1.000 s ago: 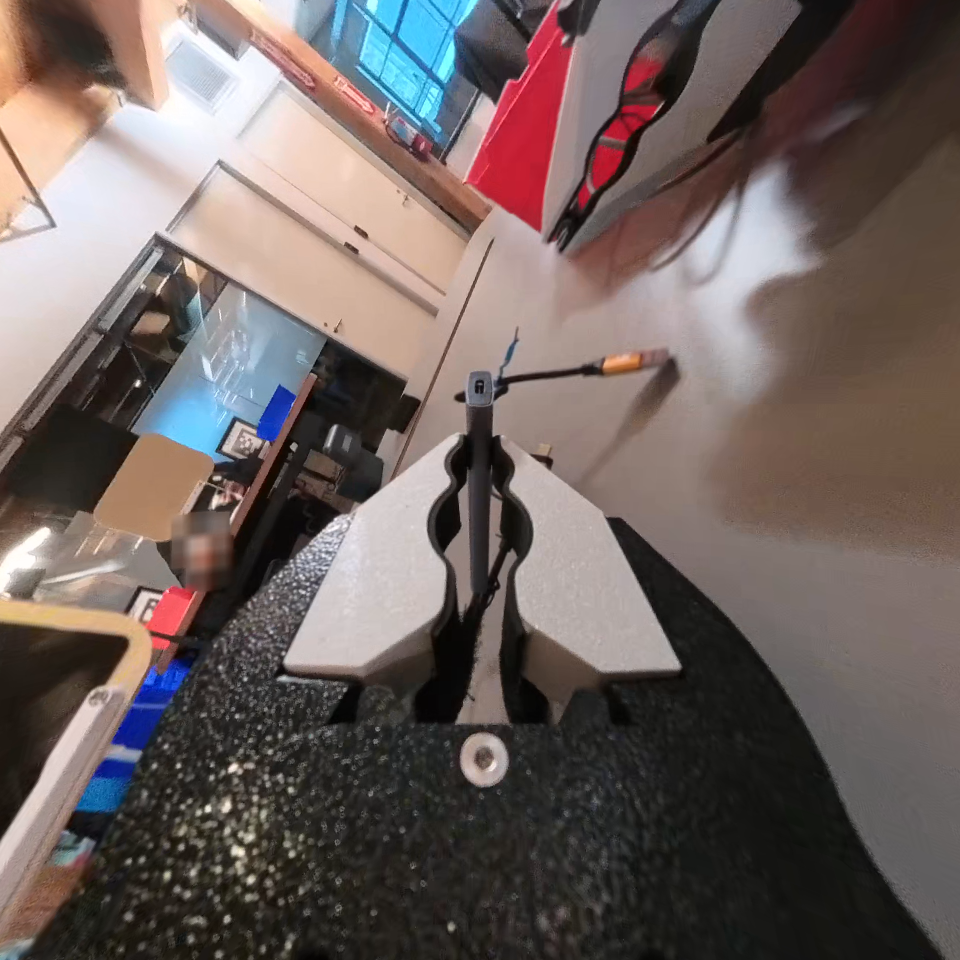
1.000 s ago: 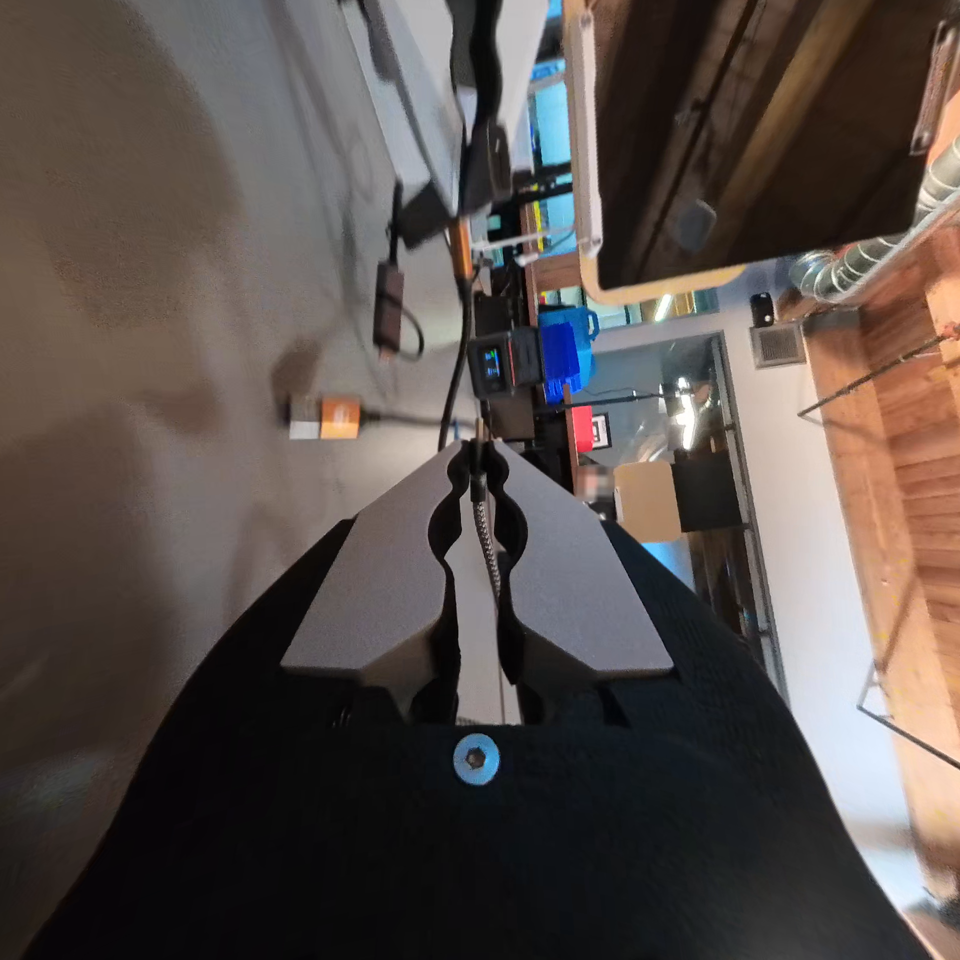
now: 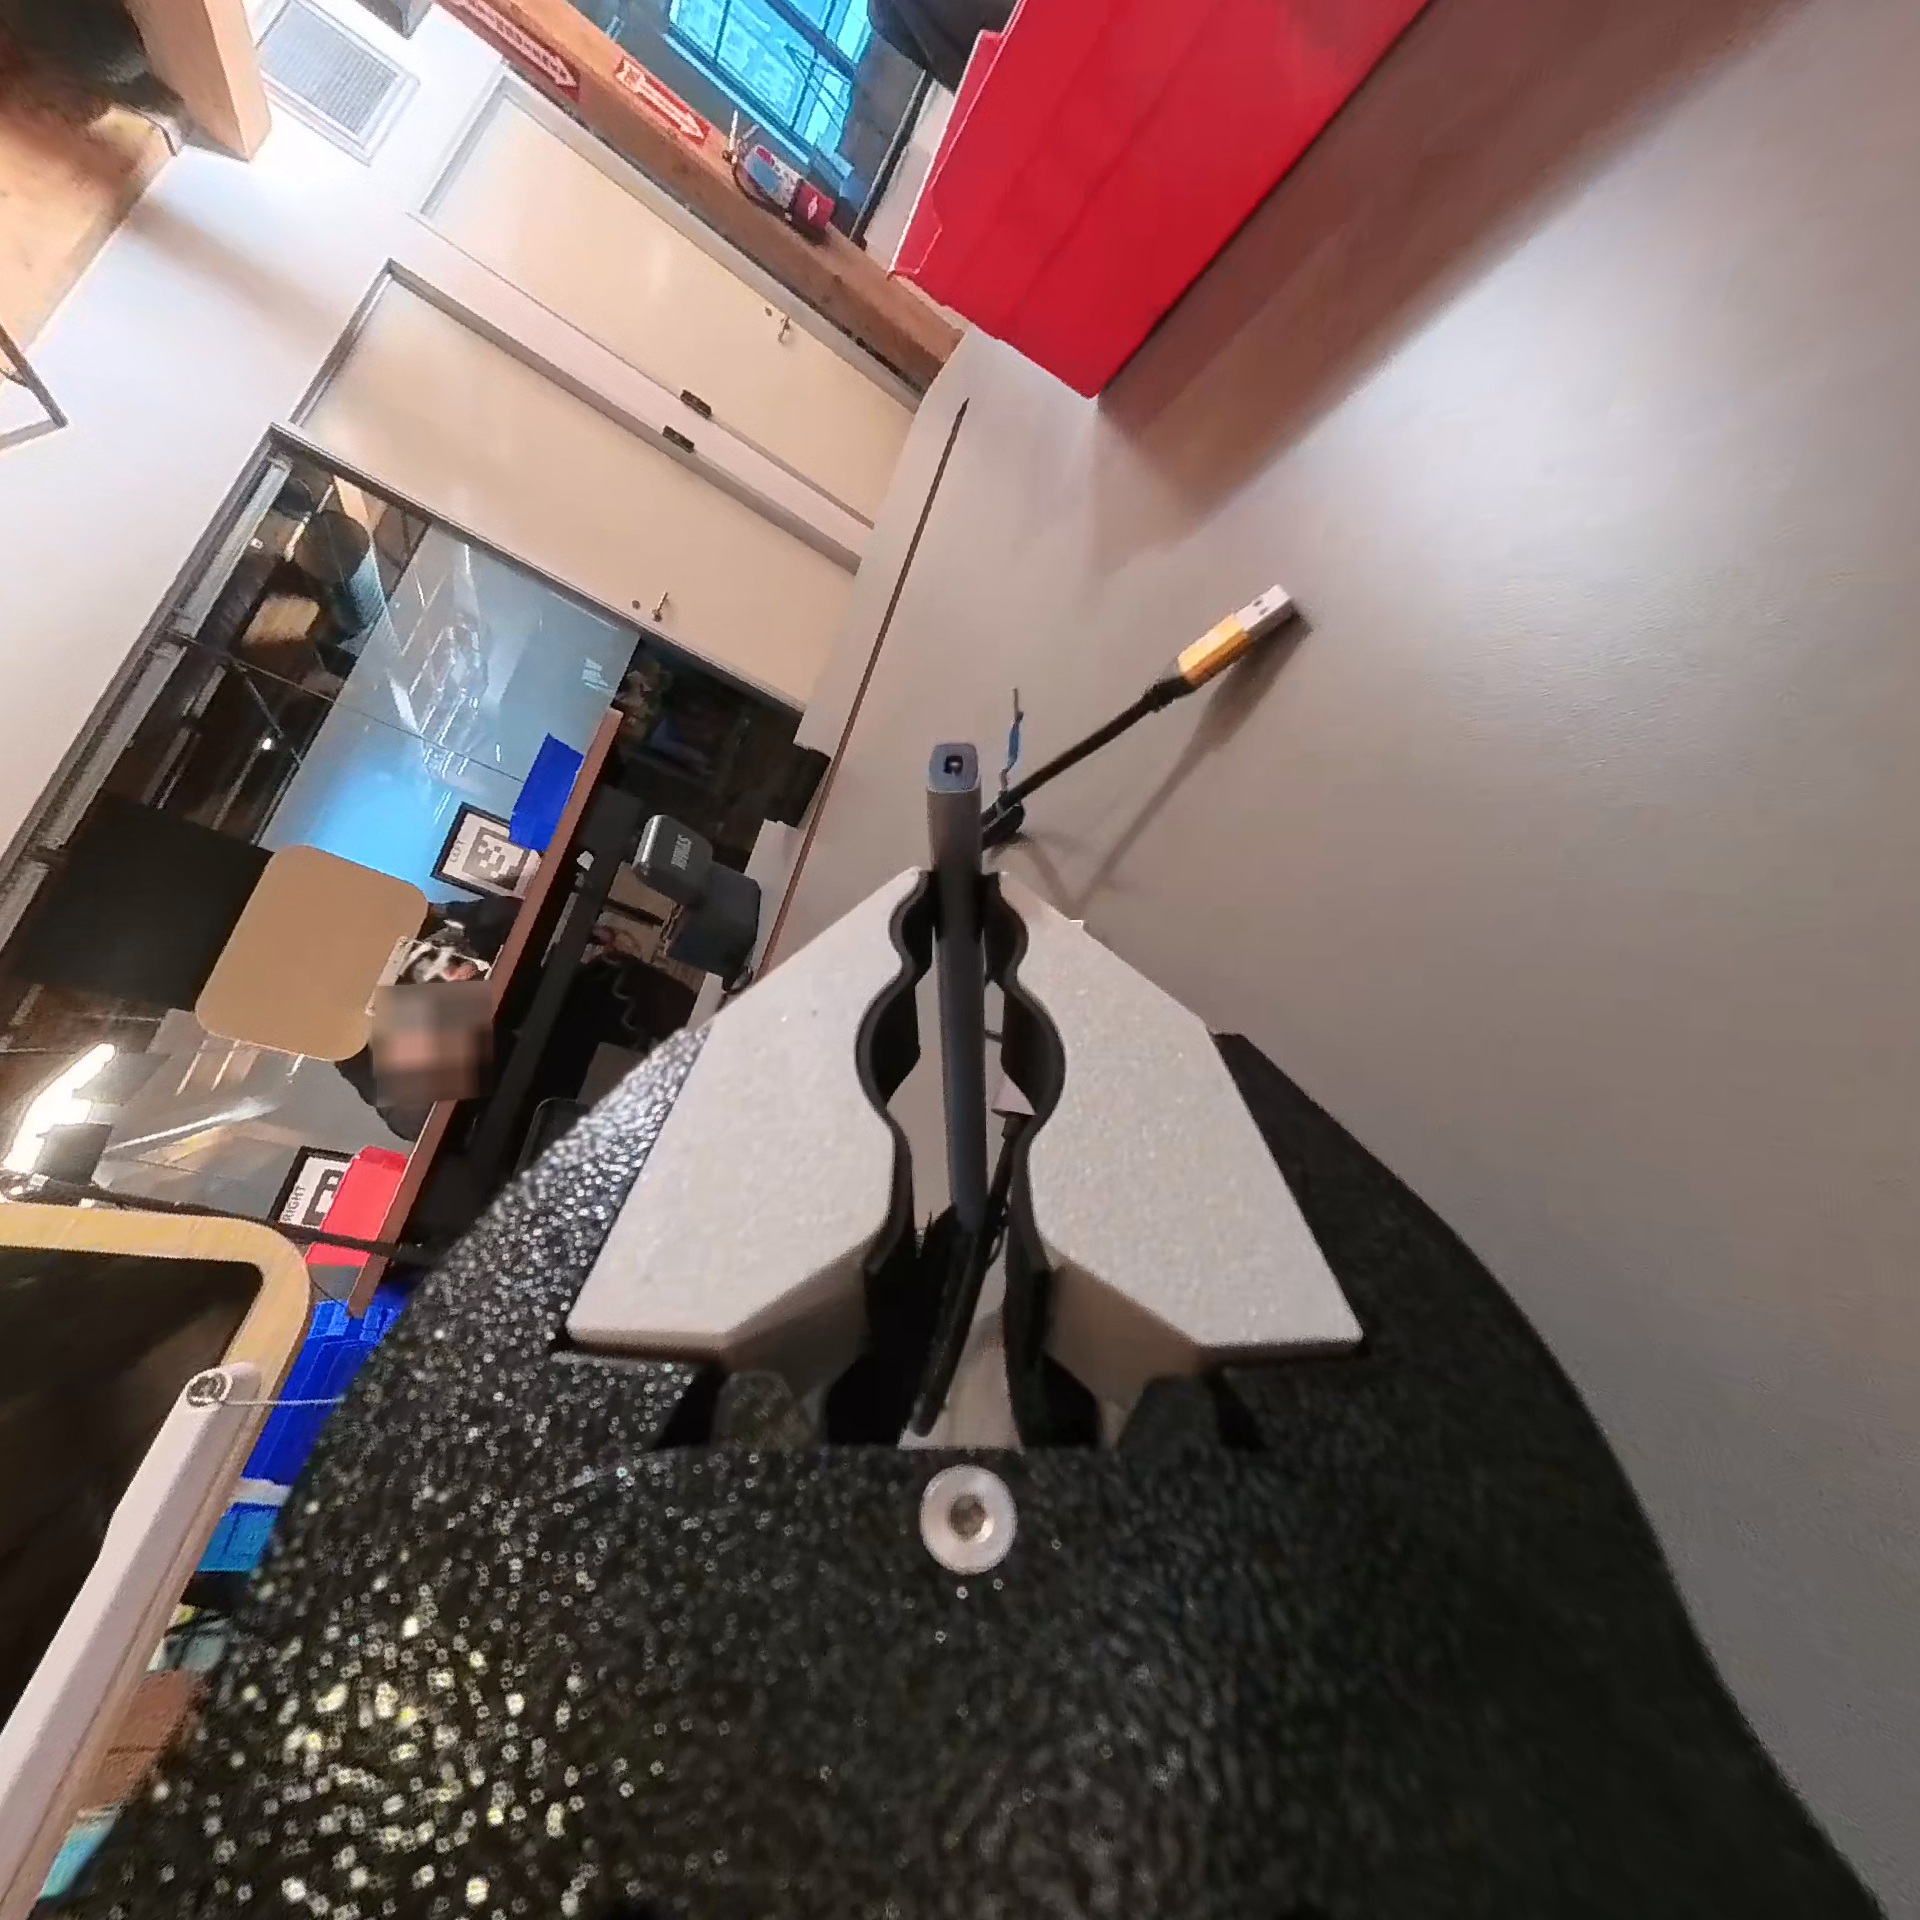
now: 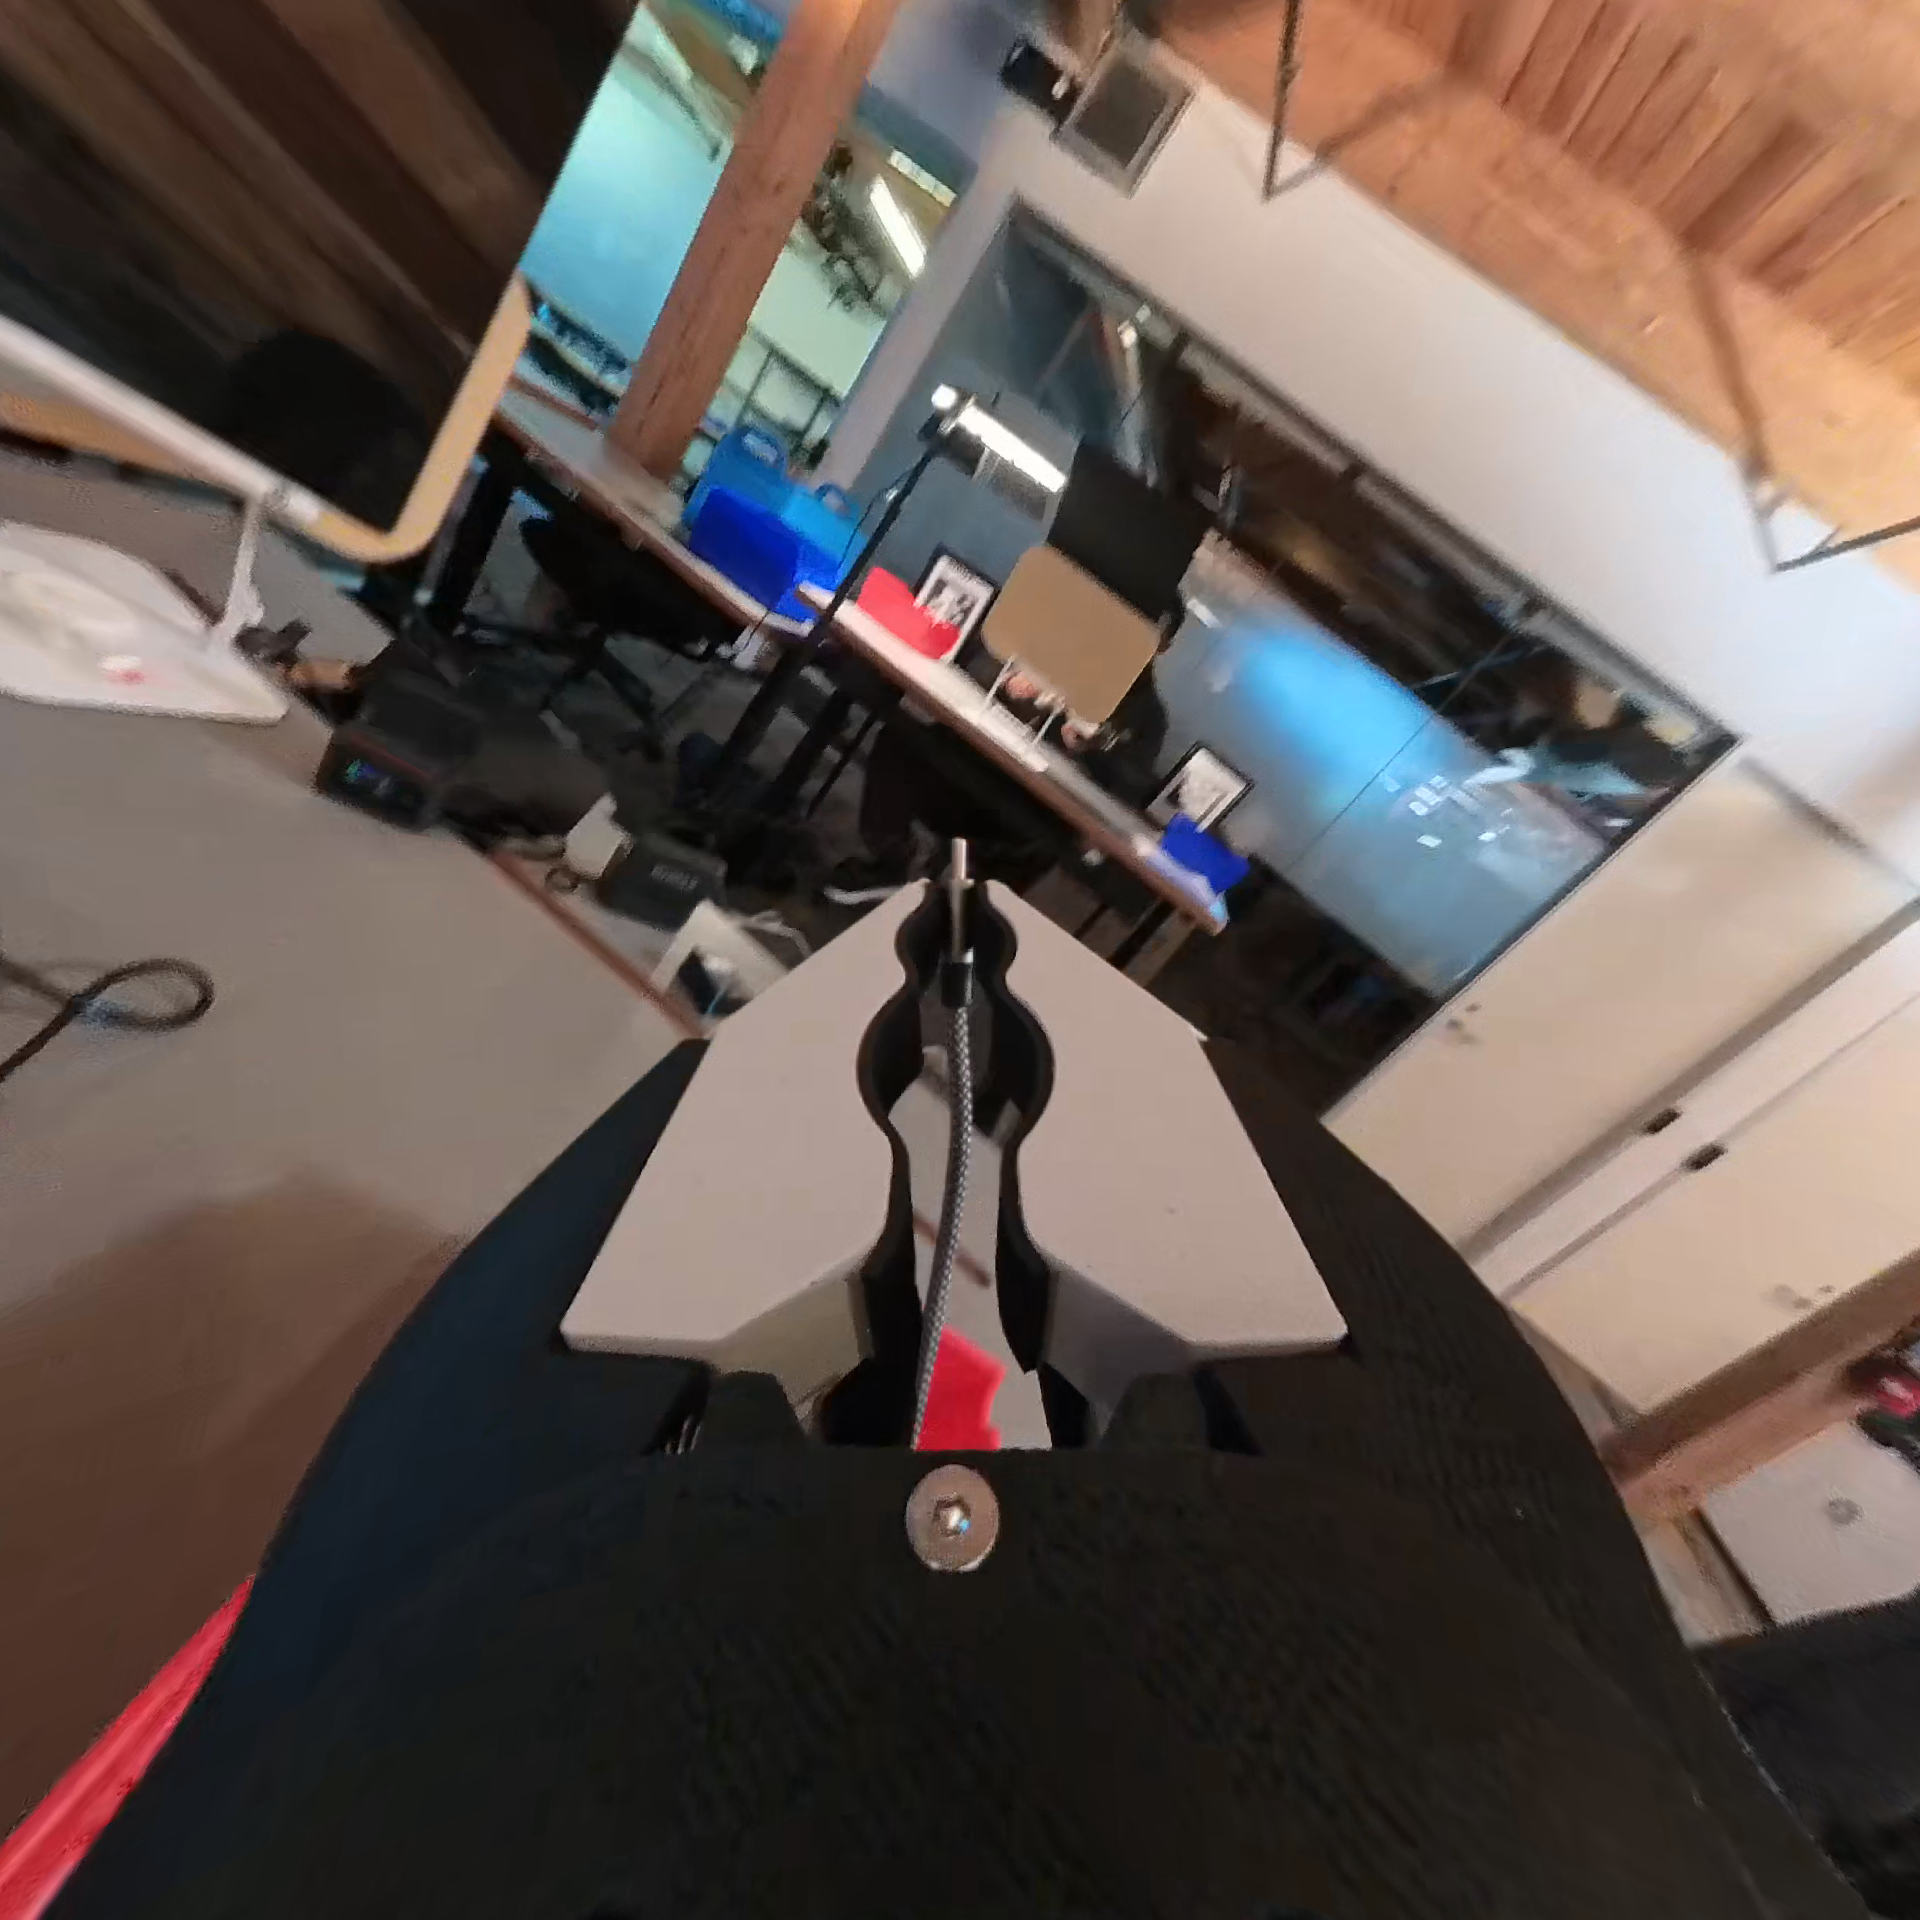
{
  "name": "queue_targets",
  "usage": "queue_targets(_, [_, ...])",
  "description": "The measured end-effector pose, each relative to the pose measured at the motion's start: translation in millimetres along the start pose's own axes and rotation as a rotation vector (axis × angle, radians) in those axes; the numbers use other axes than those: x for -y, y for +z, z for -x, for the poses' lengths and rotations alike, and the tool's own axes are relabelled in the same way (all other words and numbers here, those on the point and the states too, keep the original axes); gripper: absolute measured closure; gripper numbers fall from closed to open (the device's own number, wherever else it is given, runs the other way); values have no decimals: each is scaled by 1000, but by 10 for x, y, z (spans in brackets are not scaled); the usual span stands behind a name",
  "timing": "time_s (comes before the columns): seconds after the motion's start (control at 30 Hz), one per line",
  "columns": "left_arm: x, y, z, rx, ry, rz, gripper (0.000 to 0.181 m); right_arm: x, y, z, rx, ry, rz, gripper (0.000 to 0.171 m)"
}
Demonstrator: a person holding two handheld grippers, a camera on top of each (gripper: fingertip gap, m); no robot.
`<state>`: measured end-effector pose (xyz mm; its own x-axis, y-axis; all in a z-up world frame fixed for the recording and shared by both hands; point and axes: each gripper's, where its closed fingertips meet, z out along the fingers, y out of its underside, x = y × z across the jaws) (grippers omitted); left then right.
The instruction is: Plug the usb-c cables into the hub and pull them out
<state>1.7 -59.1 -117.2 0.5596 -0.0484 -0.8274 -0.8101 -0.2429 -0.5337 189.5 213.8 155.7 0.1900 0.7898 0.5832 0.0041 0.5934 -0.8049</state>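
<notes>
A: Tongs first. We are looking along the left tongs (image 3: 961, 894) in the left wrist view, and they are clenching the hub (image 3: 958, 935), a slim dark grey bar that is sitting edge-on between the two pale grey fingers (image 3: 790, 1132). Its far end is sticking out past the tips, just above the centre of the frame, and it is showing a small port there.

B: We are seeing that too. A black cable (image 3: 1081, 753) is running from beside the hub's far end toward the upper right, and it is ending in an orange and silver plug (image 3: 1242, 636) that is lying on the grey tabletop (image 3: 1558, 935). A red bin (image 3: 1091, 177) is standing at the top of the frame, well apart from the plug.

A: Turning to the right wrist view, we are finding the right tongs (image 4: 956, 899) gripping a braided usb-c cable (image 4: 951, 1143). The cable is running up the middle gap between the fingers, and its metal connector (image 4: 957, 862) is poking just beyond the tips at the centre of the frame.

B: That connector is pointing out into the room, toward desks with blue bins (image 4: 764, 530) in the upper middle. The hub is not appearing in this view, so we are reading the plug as apart from it. A loop of dark cord (image 4: 125, 1003) is lying on the tabletop at the left edge.
</notes>
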Motion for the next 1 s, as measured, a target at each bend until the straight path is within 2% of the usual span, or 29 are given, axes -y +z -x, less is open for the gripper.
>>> queue_targets(0.17, [5, 8, -13, -7, -1, -2, 174, -1018, -115, 518, 197, 6, 271, 167])
queue_targets(0.3, [15, 16, -50, -11, 9, -5, 174, -1845, -520, 1016, 489, 61, 741, 166])
queue_targets(0.37, [27, 13, -74, -16, 10, -10, 174, -2160, -675, 1032, 495, -12, 944, 164])
queue_targets(0.4, [31, 12, -91, -20, 12, -14, 174, -2240, -703, 1023, 487, -45, 1001, 154])
queue_targets(0.47, [32, 0, -142, -29, 21, -19, 174, -2238, -674, 970, 444, -86, 1046, 120])
queue_targets(0.53, [22, -4, -180, -37, 32, -17, 174, -2053, -542, 847, 346, -151, 1015, 105])
queue_targets(0.6, [20, -8, -231, -46, 36, -18, 174, -1706, -332, 765, 245, -249, 902, 104])
queue_targets(0.67, [31, -8, -279, -53, 37, -27, 174, -1247, -79, 918, 198, -290, 732, 104])
queue_targets(0.77, [100, -3, -373, -90, 36, -63, 175, -565, 299, 1862, 392, -258, 382, 116])
queue_targets(0.83, [171, -26, -419, -118, 31, -105, 175, -363, 464, 2614, 558, -268, 203, 117])
queue_targets(1.0, [248, -62, -467, -159, 8, -150, 174, -704, 739, 3953, 777, -454, 26, 125])
